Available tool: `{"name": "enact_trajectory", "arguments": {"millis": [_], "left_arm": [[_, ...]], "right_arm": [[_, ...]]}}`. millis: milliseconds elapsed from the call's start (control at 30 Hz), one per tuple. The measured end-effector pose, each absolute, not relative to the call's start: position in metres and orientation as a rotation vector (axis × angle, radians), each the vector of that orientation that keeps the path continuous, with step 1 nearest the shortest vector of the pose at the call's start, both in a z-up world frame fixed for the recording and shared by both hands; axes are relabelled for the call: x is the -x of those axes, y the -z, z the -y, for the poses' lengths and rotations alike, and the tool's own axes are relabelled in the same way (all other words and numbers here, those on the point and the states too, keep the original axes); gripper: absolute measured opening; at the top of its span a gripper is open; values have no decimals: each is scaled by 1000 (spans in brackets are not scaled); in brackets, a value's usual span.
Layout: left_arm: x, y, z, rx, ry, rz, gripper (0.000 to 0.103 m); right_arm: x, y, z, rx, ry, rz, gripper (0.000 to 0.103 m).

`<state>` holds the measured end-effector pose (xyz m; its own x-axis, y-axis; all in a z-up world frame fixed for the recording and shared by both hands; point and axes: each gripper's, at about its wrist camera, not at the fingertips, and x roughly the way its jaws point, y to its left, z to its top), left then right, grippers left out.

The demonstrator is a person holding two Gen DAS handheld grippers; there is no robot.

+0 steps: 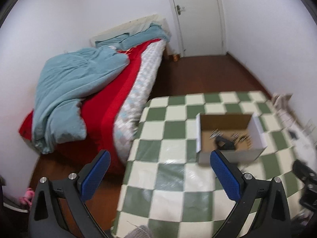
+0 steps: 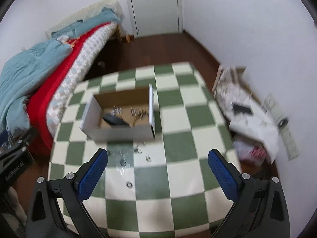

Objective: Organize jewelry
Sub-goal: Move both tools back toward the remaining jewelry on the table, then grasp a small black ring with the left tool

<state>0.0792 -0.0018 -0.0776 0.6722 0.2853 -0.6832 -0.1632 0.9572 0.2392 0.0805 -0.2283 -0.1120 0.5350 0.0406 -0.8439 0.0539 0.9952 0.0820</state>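
Worktop point(image 2: 178, 119): green-and-cream chequered cover with a glossy, plastic-like sheen; rounded near corner. Both views motion-blurred.

Cardboard box point(image 2: 118, 132), open-topped, shallow, white outside, brown inside, sits mid-worktop. Inside: a dark object point(image 2: 115, 120), shape unclear, and small metallic jewelry pieces point(image 2: 138, 113) scattered on the box floor.

Right wrist view only: more loose jewelry point(image 2: 126, 156) on the worktop just in front of the box, and a single ring point(image 2: 129, 184) nearer the camera, apart from the rest. Also a heap of white paper and bags point(image 2: 253, 123) against the right wall. The left wrist view hides this front patch behind the box wall point(image 1: 229, 156).

Left gripper point(image 1: 159, 176): jaws wide apart, blue textured pads, nothing between them; it hangs over the worktop's left edge, beside the bed point(image 1: 118, 91) with its red sheet, quilted mattress side and crumpled blue duvet.

Right gripper point(image 2: 157, 176): jaws wide apart, empty, above the near worktop; the ring lies between the pads in view.

Open brown floor point(image 2: 158, 47) beyond the worktop, up to a white door point(image 2: 156, 6).
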Motion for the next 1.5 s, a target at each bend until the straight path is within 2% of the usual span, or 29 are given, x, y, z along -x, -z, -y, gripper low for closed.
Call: {"name": "enact_trajectory", "arguments": {"millis": [33, 100, 267, 500, 567, 600, 633, 667, 1033, 1067, 1100, 1200, 1333, 1367, 1467, 1500], "left_arm": [[-79, 86, 2, -187, -272, -807, 103], [-80, 106, 2, -226, -305, -834, 103], [-86, 149, 1, -291, -362, -909, 103], [-96, 178, -3, -315, -403, -984, 103], [-99, 183, -4, -311, -406, -1000, 103], [-101, 185, -4, -309, -404, -1007, 103], [-102, 187, -5, -303, -400, -1016, 103], [-103, 188, -4, -292, -393, -1025, 103], [-116, 206, 53, -170, -111, -1100, 102], [-117, 209, 60, -168, -81, -1113, 98], [-118, 214, 67, -168, -54, -1130, 88], [-120, 227, 85, -160, 14, -1179, 67], [-118, 233, 98, -150, 57, -1173, 51], [-117, 234, 101, -147, 68, -1168, 44], [-116, 233, 108, -127, 109, -1168, 6], [-116, 234, 108, -131, 111, -1168, 6]], "right_arm": [[-80, 126, 231, -114, 0, -1032, 77], [-85, 160, 236, -152, -24, -1098, 64], [-99, 223, 233, -206, -96, -1134, 57], [-121, 255, 207, -96, -116, -1105, 56], [-122, 256, 198, -33, -108, -1076, 48], [-122, 257, 194, -5, -108, -1068, 36], [-121, 257, 191, 28, -95, -1058, 16], [-121, 258, 189, 52, -94, -1050, 9], [-103, 248, 246, -103, -15, -1056, 9], [-102, 247, 252, -116, -3, -1056, 9], [-100, 246, 257, -122, 8, -1056, 9], [-95, 247, 268, -137, 39, -1058, 9], [-93, 251, 278, -152, 62, -1066, 9], [-92, 252, 280, -156, 65, -1067, 9], [-90, 254, 282, -161, 72, -1067, 9], [-89, 254, 283, -162, 74, -1066, 9]]}}
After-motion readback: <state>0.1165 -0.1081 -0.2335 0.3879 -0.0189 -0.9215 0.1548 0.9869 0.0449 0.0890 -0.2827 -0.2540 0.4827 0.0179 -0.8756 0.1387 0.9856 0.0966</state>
